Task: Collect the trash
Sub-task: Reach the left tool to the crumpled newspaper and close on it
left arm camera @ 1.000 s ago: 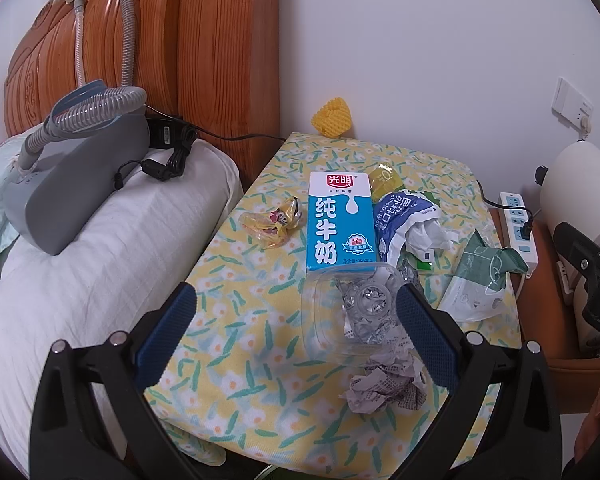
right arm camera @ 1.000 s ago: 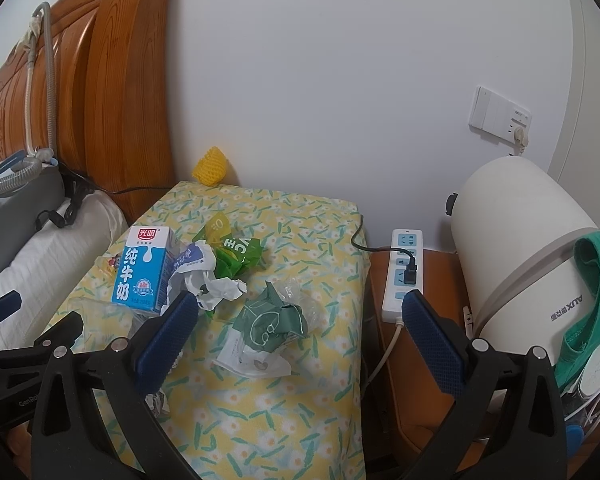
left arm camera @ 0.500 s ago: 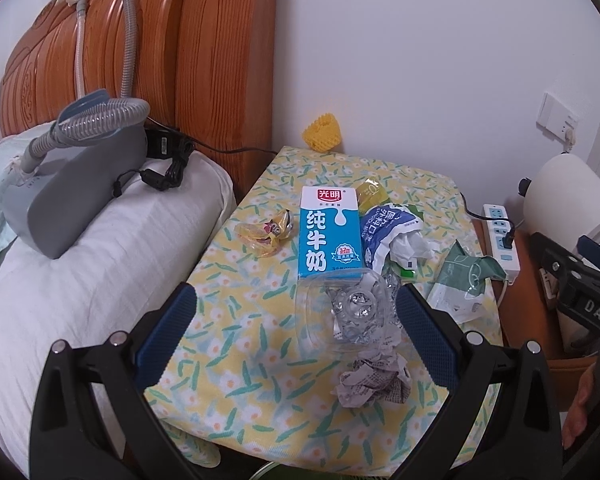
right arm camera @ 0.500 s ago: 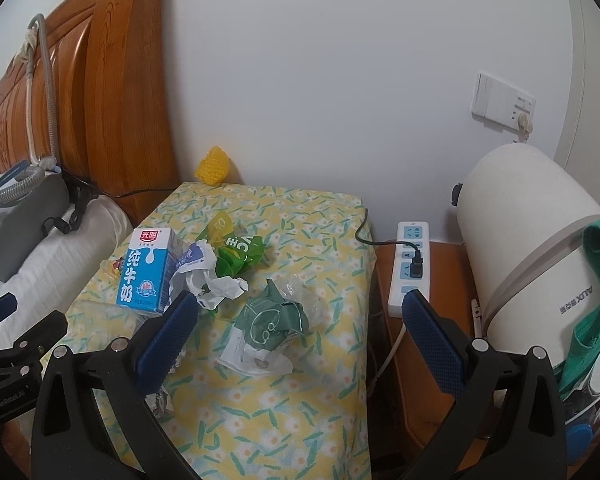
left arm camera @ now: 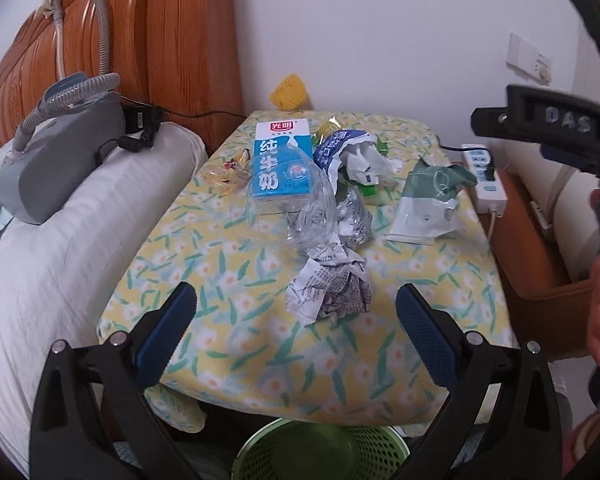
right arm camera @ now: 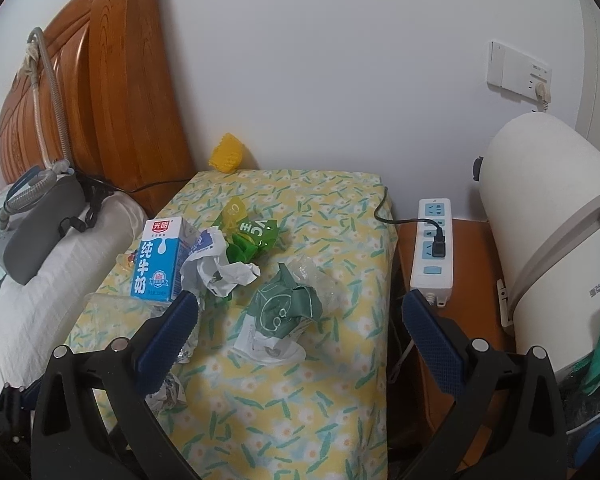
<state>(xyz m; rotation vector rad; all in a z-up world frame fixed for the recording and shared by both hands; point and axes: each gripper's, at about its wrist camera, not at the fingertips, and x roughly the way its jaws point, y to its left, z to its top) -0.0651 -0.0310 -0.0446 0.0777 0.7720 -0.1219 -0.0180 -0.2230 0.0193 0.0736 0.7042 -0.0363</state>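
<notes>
Trash lies on a bedside table with a yellow flowered cloth [left arm camera: 260,344]: a blue milk carton [left arm camera: 281,162], a clear crushed plastic container [left arm camera: 296,208], a crumpled newspaper ball [left arm camera: 332,290], a blue-and-white wrapper [left arm camera: 348,152], a green bag [left arm camera: 434,184] and a yellow candy wrapper [left arm camera: 228,170]. My left gripper [left arm camera: 296,312] is open just in front of the newspaper ball, holding nothing. My right gripper [right arm camera: 296,320] is open over the green bag [right arm camera: 286,310]; the milk carton [right arm camera: 158,260] stands to its left. A green mesh bin [left arm camera: 320,450] sits below the table's front edge.
A pillow [left arm camera: 72,240] with a grey breathing machine [left arm camera: 56,168] lies left, against a wooden headboard [left arm camera: 160,48]. A power strip [right arm camera: 432,252] rests on a wooden stand at right, beside a white appliance [right arm camera: 552,248]. A yellow foam net [right arm camera: 226,158] sits at the wall.
My left gripper has pulled back and lower, so the newspaper ball sits farther ahead and the green bin has come into view. The right gripper rose and drew slightly back.
</notes>
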